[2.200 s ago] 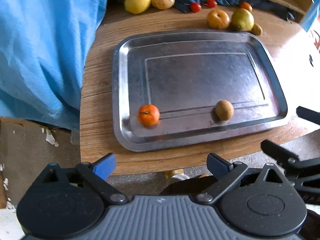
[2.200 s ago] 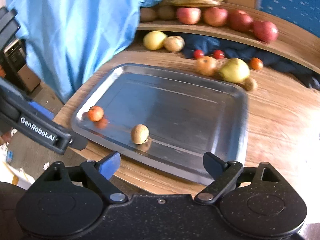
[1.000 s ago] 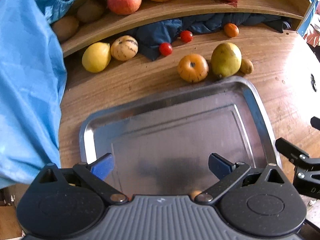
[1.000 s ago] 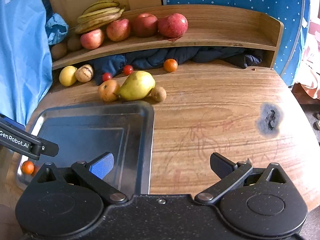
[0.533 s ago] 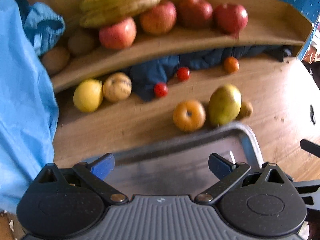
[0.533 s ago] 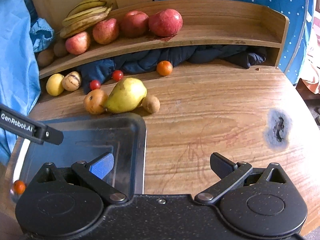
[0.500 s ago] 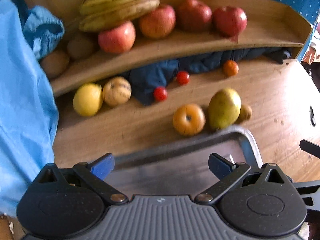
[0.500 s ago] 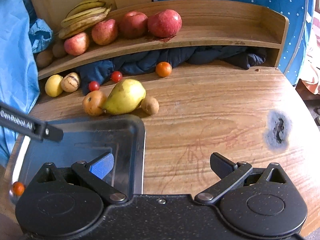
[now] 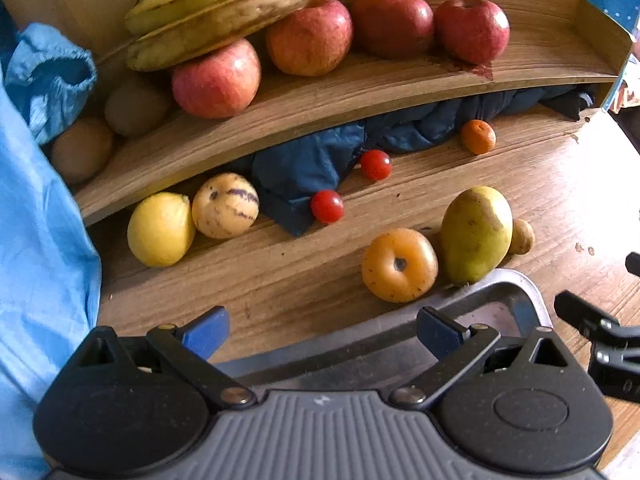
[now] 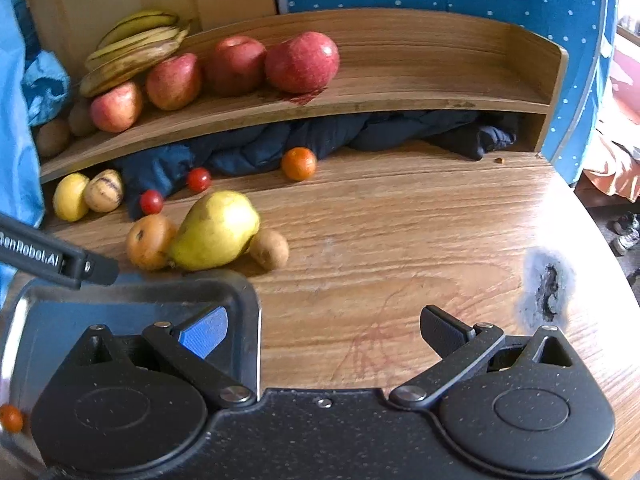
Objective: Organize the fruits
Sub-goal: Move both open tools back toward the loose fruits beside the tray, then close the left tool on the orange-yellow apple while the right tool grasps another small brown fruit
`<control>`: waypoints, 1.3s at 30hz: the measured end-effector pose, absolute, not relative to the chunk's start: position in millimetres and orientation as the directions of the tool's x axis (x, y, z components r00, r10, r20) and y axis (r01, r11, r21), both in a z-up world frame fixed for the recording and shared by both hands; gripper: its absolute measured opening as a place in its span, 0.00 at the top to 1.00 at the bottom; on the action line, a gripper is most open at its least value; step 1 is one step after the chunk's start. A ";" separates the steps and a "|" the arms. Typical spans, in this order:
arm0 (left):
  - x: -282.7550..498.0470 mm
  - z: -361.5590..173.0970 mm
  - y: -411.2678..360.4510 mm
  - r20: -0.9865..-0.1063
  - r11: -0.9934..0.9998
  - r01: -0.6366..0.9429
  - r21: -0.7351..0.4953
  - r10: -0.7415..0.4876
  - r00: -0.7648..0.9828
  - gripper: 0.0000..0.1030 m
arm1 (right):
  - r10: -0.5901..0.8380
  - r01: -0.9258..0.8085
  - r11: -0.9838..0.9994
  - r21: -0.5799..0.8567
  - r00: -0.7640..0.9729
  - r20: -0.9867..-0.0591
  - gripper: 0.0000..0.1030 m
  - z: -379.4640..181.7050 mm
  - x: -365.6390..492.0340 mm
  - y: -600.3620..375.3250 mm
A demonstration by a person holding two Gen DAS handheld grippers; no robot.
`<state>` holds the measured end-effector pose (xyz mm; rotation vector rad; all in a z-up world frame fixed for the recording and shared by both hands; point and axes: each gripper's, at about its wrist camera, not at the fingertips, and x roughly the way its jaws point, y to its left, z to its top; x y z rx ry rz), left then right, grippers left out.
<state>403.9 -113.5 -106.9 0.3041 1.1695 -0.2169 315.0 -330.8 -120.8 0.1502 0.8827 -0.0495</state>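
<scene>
My left gripper (image 9: 320, 330) is open and empty over the far rim of the metal tray (image 9: 516, 284). Past it on the table lie an orange persimmon (image 9: 399, 265), a green pear (image 9: 476, 234), a small brown fruit (image 9: 521, 237), two cherry tomatoes (image 9: 327, 206), a tangerine (image 9: 477, 137), a lemon (image 9: 160, 229) and a striped melon (image 9: 225, 205). My right gripper (image 10: 322, 330) is open and empty over the tray's right rim (image 10: 252, 304) and the bare wood. A small orange fruit (image 10: 10, 418) lies in the tray.
A curved wooden shelf (image 9: 360, 92) holds several apples (image 9: 216, 78), bananas (image 9: 216, 8) and kiwis (image 9: 136, 106). Dark blue cloth (image 9: 316, 164) is stuffed under it. Light blue fabric (image 9: 36, 240) hangs at the left. A burn mark (image 10: 548, 284) is on the table at the right.
Both grippers have moved forward toward the shelf. The fruit on the table is closer, and less of the tray shows in the left wrist view.
</scene>
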 end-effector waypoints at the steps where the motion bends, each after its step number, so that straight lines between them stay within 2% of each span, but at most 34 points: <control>1: 404.6 -108.4 -114.6 -0.924 0.935 0.333 0.124 -0.014 0.382 0.02 | 0.013 0.114 0.987 0.111 0.634 -0.773 0.01 -120.8 317.4 -331.2; 8: 410.9 -118.8 -124.2 -0.923 0.909 0.390 0.146 -0.017 0.385 0.05 | -0.005 0.142 0.984 0.109 0.630 -0.777 0.01 -129.7 332.7 -326.2; 14: 411.8 -119.9 -132.5 -0.920 0.891 0.441 0.107 -0.079 0.383 0.05 | -0.024 0.145 0.986 0.083 0.617 -0.787 0.01 -134.9 341.9 -322.6; 21: 414.5 -120.8 -139.5 -0.917 0.877 0.476 0.072 -0.130 0.378 0.09 | -0.033 0.131 0.990 0.059 0.607 -0.794 0.02 -137.0 351.6 -320.1; 30: 419.9 -120.5 -144.0 -0.909 0.859 0.512 0.008 -0.208 0.362 0.26 | 0.000 0.065 0.997 0.051 0.622 -0.783 0.19 -134.4 363.0 -314.6; 33: 420.9 -121.3 -145.6 -0.908 0.855 0.519 -0.005 -0.221 0.356 0.28 | 0.015 0.041 0.998 0.052 0.627 -0.779 0.23 -133.4 366.7 -311.5; 35: 421.9 -122.7 -148.0 -0.908 0.853 0.522 -0.013 -0.228 0.351 0.31 | 0.028 0.021 0.998 0.052 0.626 -0.780 0.29 -133.6 369.7 -309.5; 39: 423.1 -126.7 -151.1 -0.913 0.845 0.534 -0.026 -0.238 0.332 0.42 | 0.038 -0.007 0.999 0.043 0.620 -0.784 0.39 -134.7 377.7 -309.3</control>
